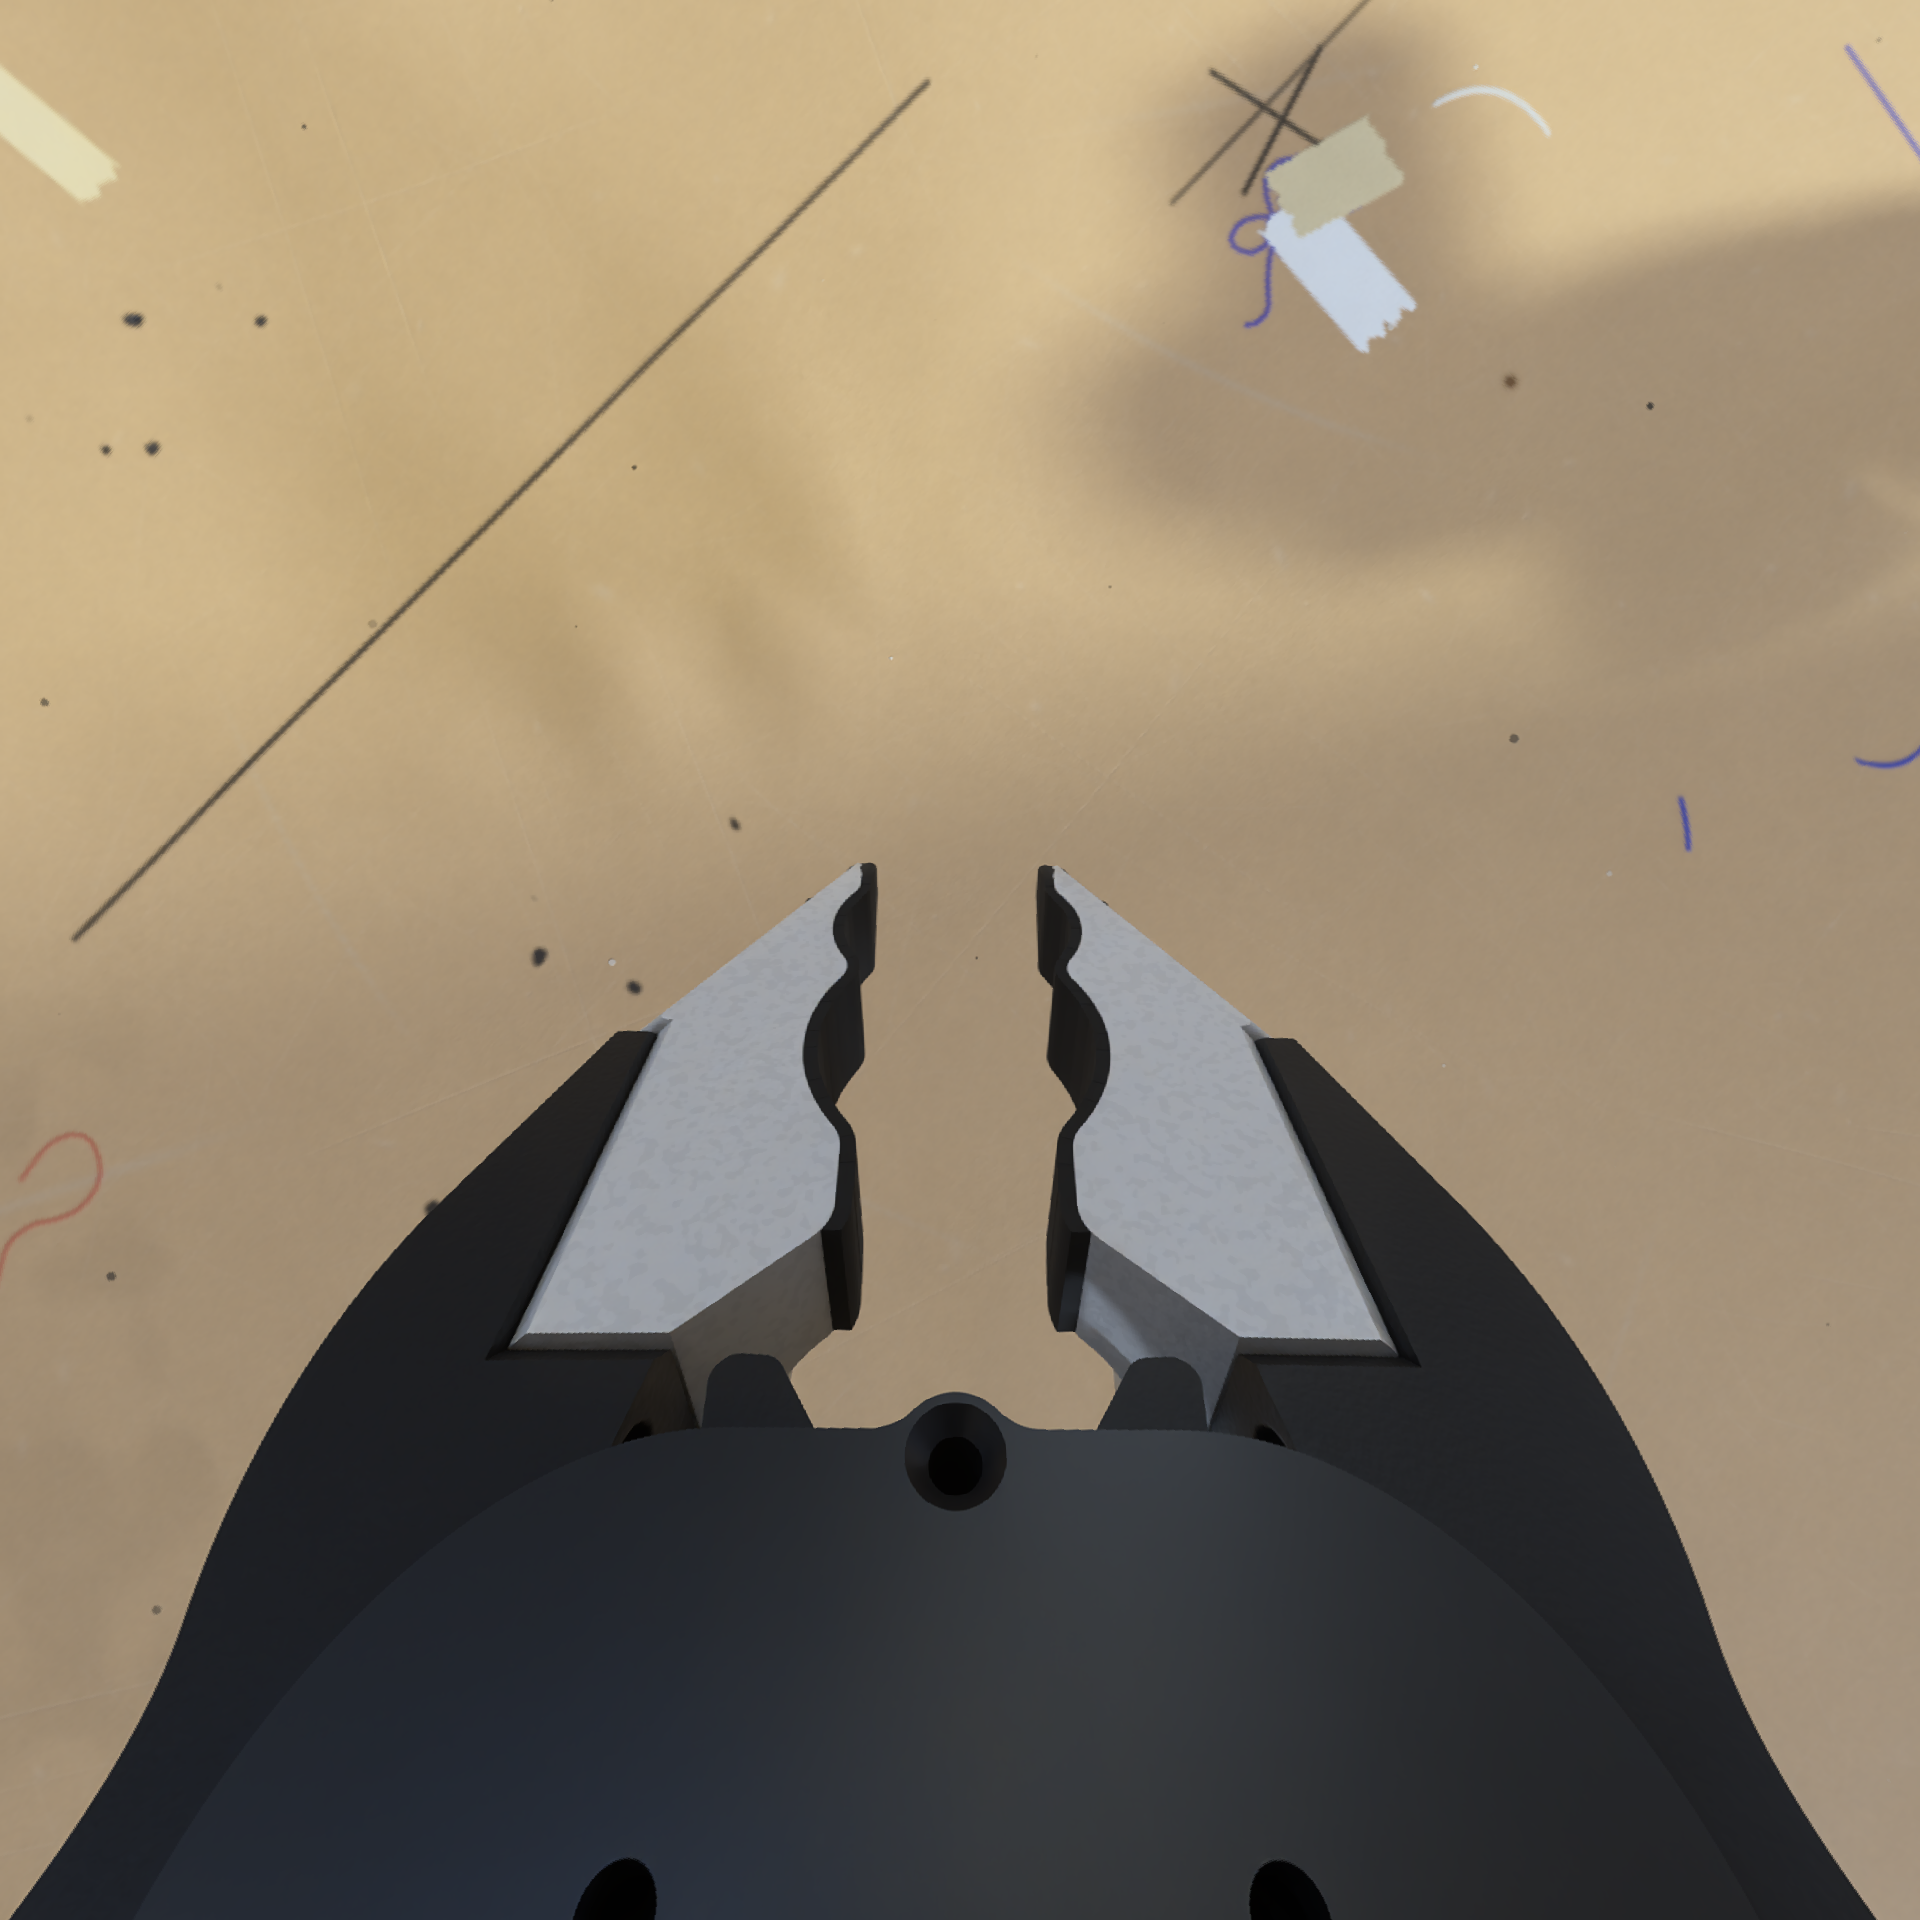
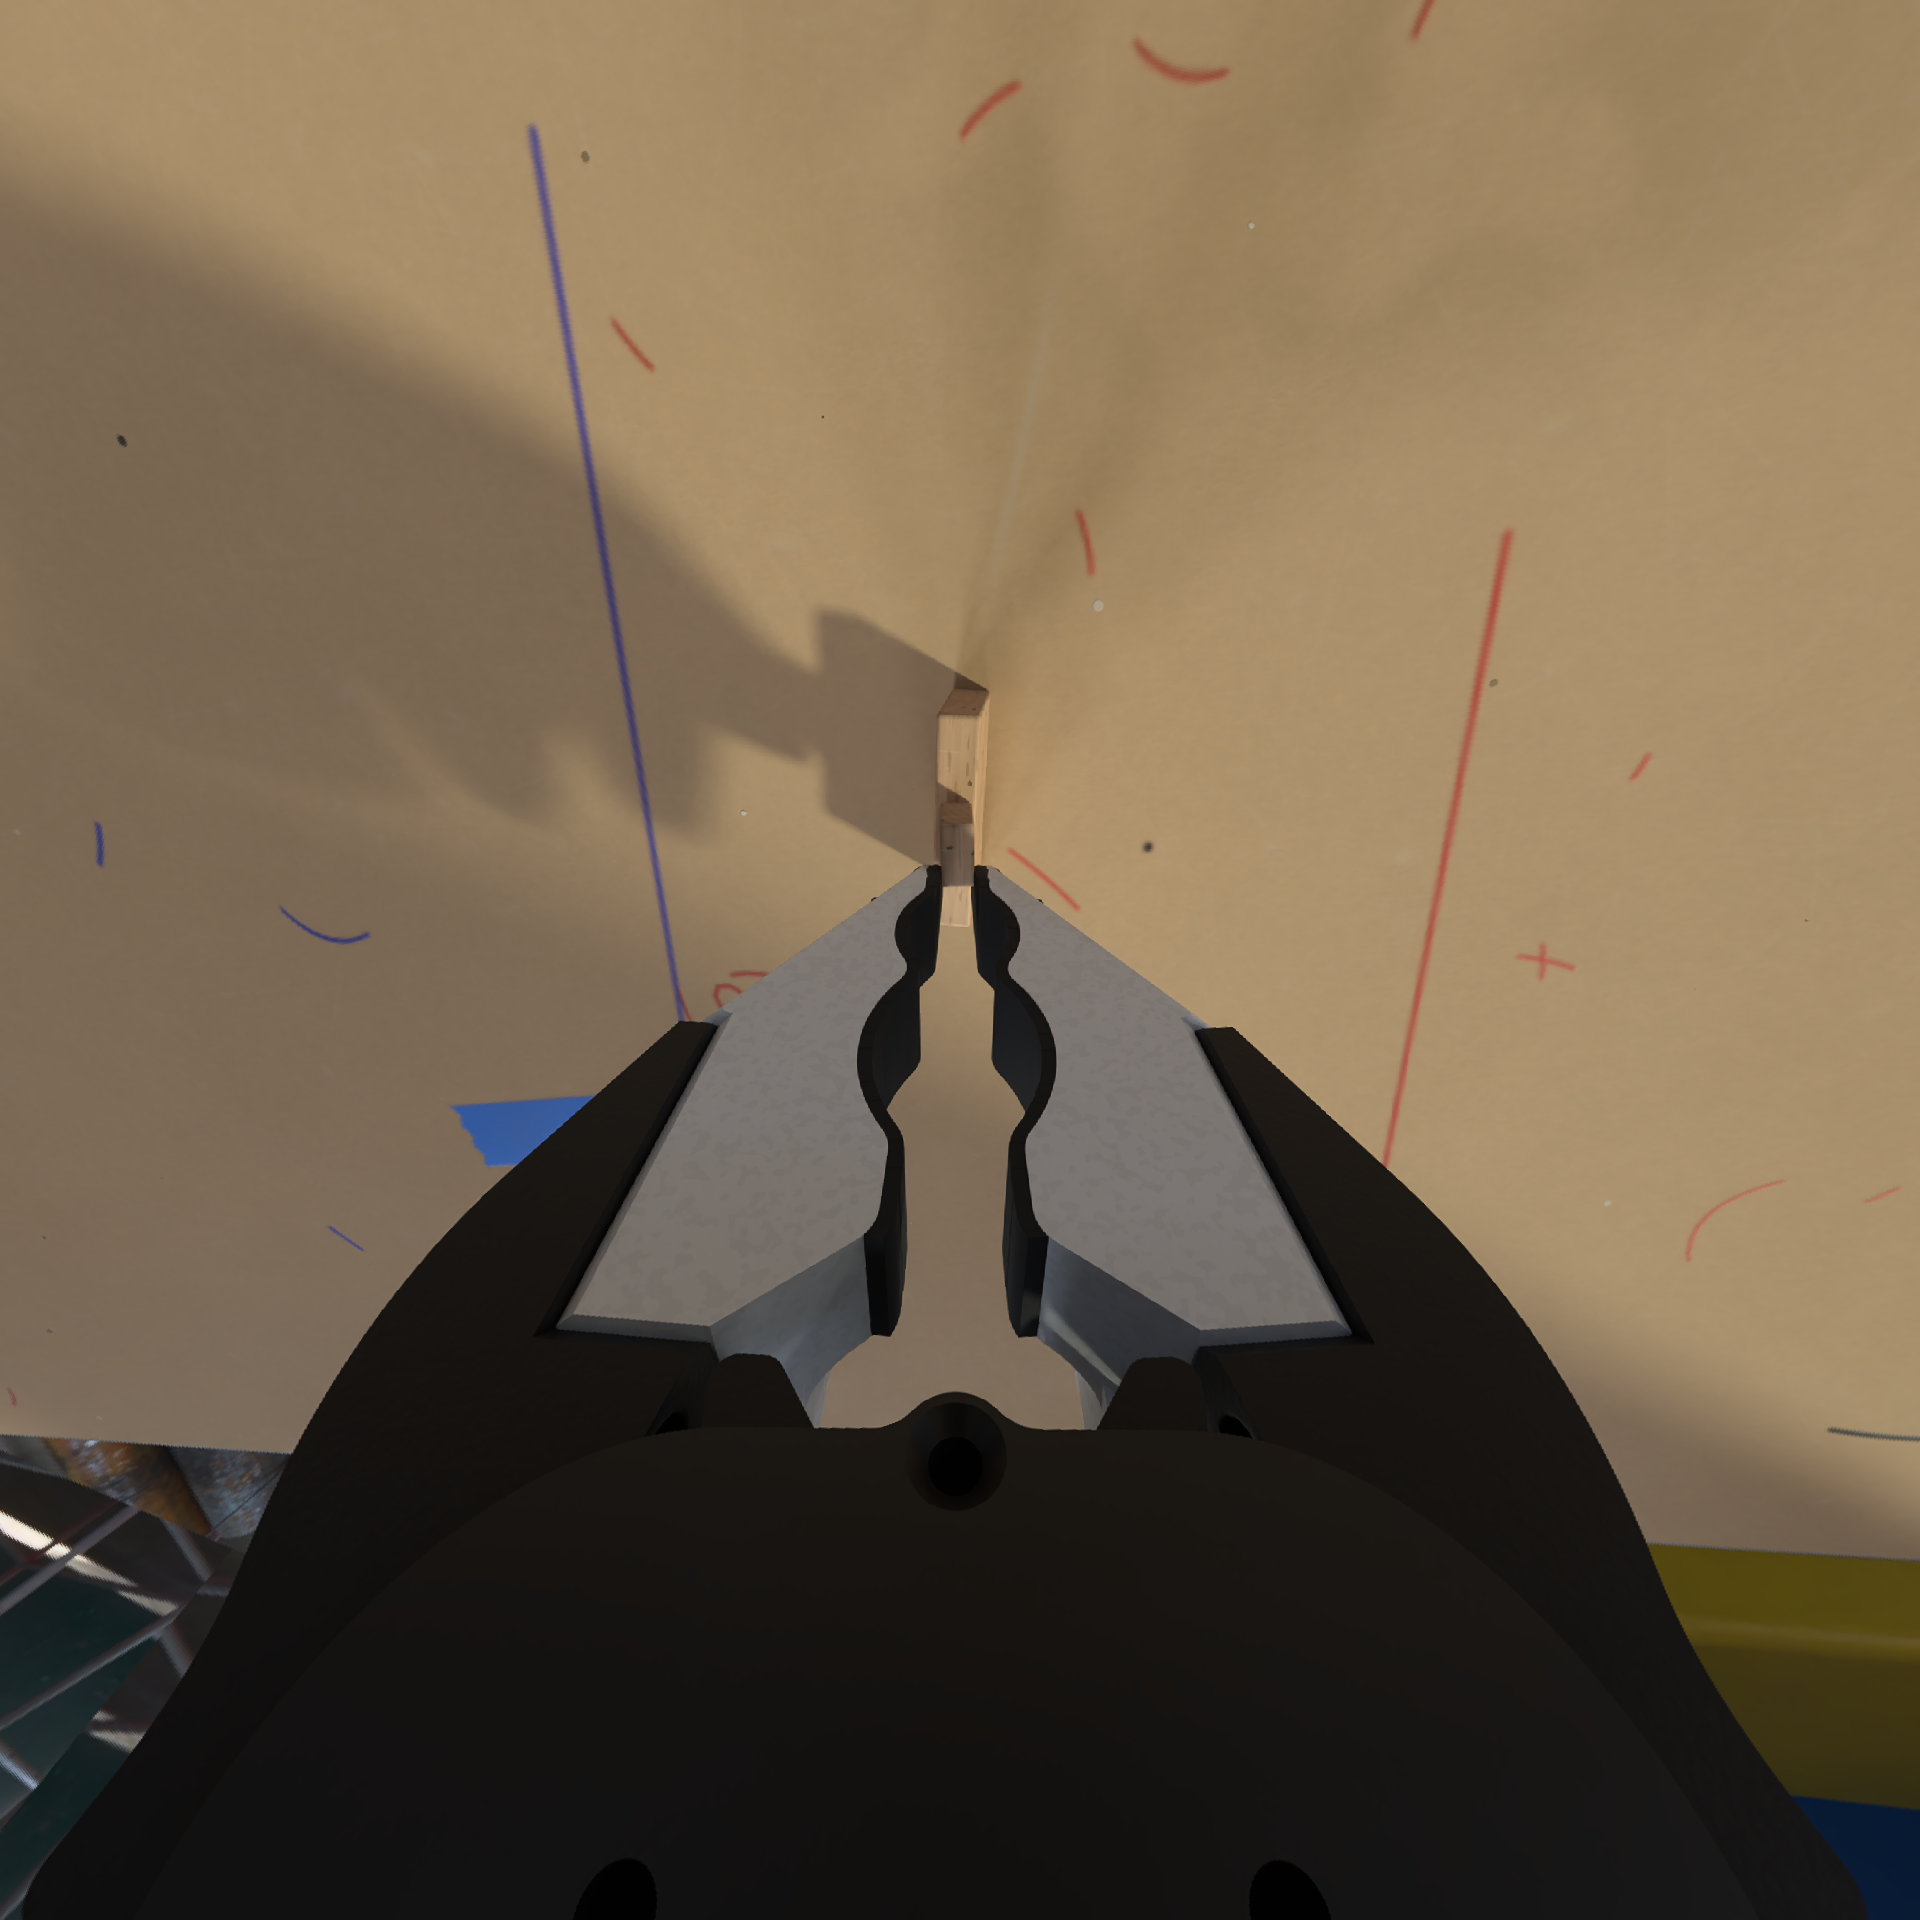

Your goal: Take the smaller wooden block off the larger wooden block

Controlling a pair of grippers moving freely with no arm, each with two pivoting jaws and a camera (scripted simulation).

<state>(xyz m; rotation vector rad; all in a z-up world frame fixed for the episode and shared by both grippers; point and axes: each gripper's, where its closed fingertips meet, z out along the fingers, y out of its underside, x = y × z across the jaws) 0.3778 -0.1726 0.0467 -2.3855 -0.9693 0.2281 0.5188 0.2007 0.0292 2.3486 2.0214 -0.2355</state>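
Two wooden blocks show in the right wrist view, on a tan table (image 2: 1299,436) marked with pen lines. The smaller wooden block (image 2: 956,857) sits between the fingertips of the right gripper (image 2: 956,896), whose fingers are drawn close together and press on its two sides. The larger wooden block (image 2: 963,750) is just beyond the smaller one, touching it or nearly so; I cannot tell if the small block is resting on it. A blue tape piece (image 2: 514,1127) lies on the table to the left of this gripper. In the left wrist view the left gripper (image 1: 956,894) hangs above the bare table with a clear gap between its fingers and nothing held. Beyond it, to the right, are a white tape strip (image 1: 1345,281) and a tan tape piece (image 1: 1330,171).
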